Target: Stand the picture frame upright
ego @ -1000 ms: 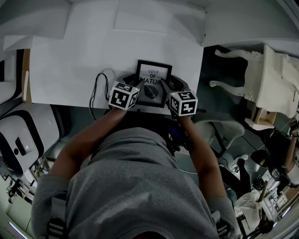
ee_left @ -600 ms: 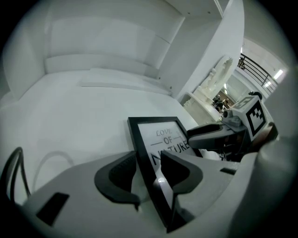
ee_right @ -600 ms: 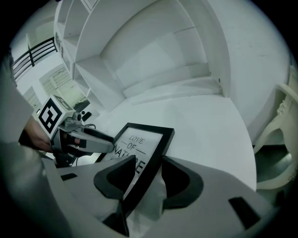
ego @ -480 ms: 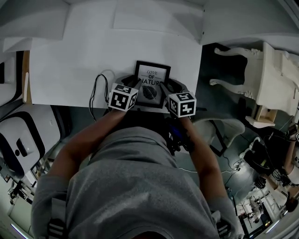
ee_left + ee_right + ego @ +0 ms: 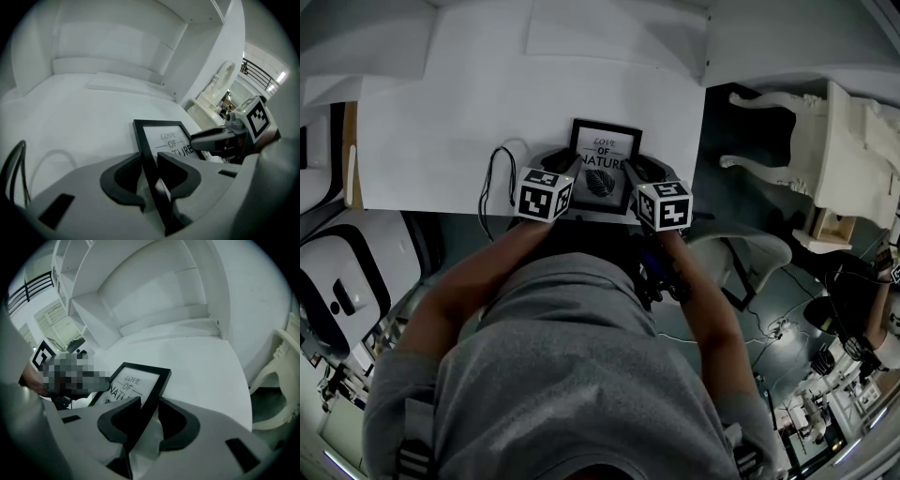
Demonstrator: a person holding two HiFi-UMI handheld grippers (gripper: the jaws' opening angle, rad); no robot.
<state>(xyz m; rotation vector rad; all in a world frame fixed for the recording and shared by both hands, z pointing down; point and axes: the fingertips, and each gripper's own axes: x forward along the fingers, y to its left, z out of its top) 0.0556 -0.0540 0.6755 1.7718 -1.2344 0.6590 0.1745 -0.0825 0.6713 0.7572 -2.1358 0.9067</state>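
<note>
A black picture frame [image 5: 606, 150] with a "LOVE OF NATURE" print lies near the front edge of the white table [image 5: 441, 122]. My left gripper [image 5: 573, 169] straddles the frame's left rail [image 5: 143, 145]. My right gripper [image 5: 632, 171] straddles the right rail [image 5: 157, 383]. Both sets of jaws are closing, and each rail fills the gap between the pads. In the left gripper view the rail runs between the jaws of my left gripper [image 5: 149, 165]. In the right gripper view the frame [image 5: 136, 380] slopes up out of my right gripper [image 5: 149, 405]. White paper shows under the frame's near end.
A black cable [image 5: 492, 178] loops on the table just left of my left gripper. A raised white shelf unit [image 5: 609, 37] stands along the back. An ornate white chair [image 5: 834, 141] is beyond the table's right edge. The person's body fills the near side.
Both grippers have moved in slightly toward each other on the frame's sides. The frame itself has barely shifted.
</note>
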